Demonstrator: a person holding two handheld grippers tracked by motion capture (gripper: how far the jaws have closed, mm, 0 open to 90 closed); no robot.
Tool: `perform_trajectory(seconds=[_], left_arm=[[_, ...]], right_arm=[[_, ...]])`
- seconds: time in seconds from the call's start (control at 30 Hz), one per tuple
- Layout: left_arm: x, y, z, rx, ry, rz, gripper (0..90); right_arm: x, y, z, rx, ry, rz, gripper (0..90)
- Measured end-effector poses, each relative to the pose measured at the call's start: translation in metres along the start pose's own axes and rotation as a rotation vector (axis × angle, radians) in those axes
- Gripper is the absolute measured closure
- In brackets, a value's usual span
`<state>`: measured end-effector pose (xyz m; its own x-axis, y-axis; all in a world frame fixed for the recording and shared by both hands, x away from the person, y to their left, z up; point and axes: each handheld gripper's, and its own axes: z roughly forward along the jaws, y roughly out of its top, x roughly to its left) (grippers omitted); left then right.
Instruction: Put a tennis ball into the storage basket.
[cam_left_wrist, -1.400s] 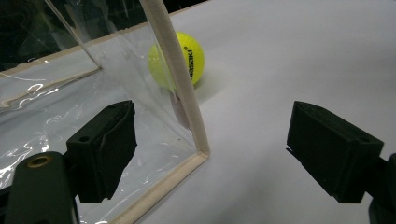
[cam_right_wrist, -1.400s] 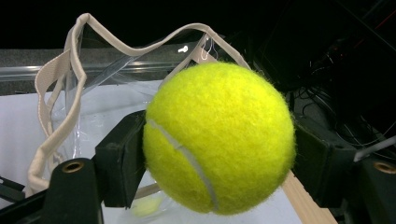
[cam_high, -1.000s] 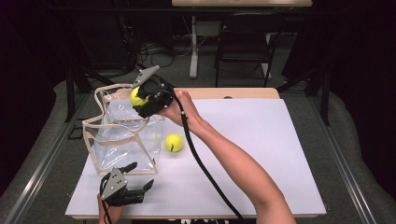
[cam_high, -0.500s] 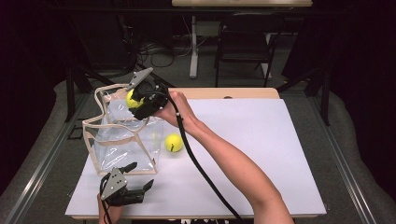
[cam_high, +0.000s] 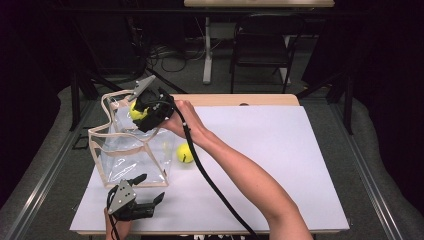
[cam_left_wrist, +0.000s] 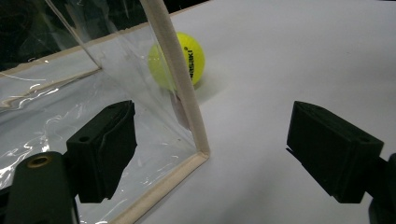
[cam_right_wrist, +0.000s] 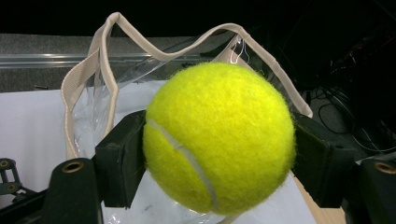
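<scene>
Right tool (cam_right_wrist: 219, 154) clamped on tennis ball (cam_right_wrist: 219, 137).

We see a white rectangular tabletop (cam_high: 280, 165) with a strip of pale wood along its far edge (cam_high: 240, 99). It stands on grey carpeted floor (cam_high: 385, 150), with metal rails running past its left and right edges. Beyond the far edge stands a black folding metal chair (cam_high: 260, 55), beside a white table leg (cam_high: 207, 50) and tangled black cables (cam_high: 170, 52). Around us the room lies dark.
</scene>
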<state>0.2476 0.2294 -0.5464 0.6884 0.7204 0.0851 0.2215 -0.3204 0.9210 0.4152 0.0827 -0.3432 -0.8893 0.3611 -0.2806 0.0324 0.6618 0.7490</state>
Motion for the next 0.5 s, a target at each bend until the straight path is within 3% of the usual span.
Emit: perform_trajectory(seconds=[0.5], left_arm=[[0.0, 0.0, 0.0, -0.001, -0.001, -0.001, 15.9]], right_arm=[[0.0, -0.003, 0.013, 0.06, 0.028, 0.023, 26.0]])
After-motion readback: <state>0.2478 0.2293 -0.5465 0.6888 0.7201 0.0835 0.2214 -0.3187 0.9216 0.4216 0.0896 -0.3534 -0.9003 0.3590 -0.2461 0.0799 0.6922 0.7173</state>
